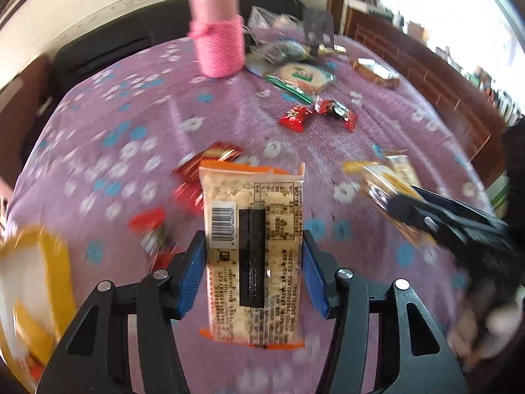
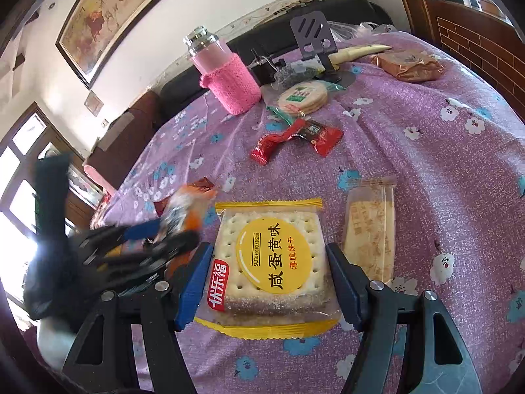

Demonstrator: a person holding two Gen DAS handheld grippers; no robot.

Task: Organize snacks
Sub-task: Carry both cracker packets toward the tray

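My left gripper (image 1: 254, 272) is shut on an orange-edged cracker packet (image 1: 252, 252), back side up, held above the purple cloth. It shows blurred in the right wrist view (image 2: 183, 213). My right gripper (image 2: 269, 282) is shut on a yellow-edged salted egg yolk biscuit packet (image 2: 272, 262); it shows in the left wrist view (image 1: 387, 177). A clear biscuit packet (image 2: 370, 226) lies just right of it. Red candies (image 2: 295, 138) and a round rice cracker (image 2: 302, 97) lie farther back.
A yellow box (image 1: 29, 295) sits at the left edge of the left wrist view. A pink-sleeved bottle (image 2: 226, 78), a metal phone stand (image 2: 315, 39) and a brown packet (image 2: 407, 62) stand at the back. Red snack packets (image 1: 197, 177) lie under the left gripper.
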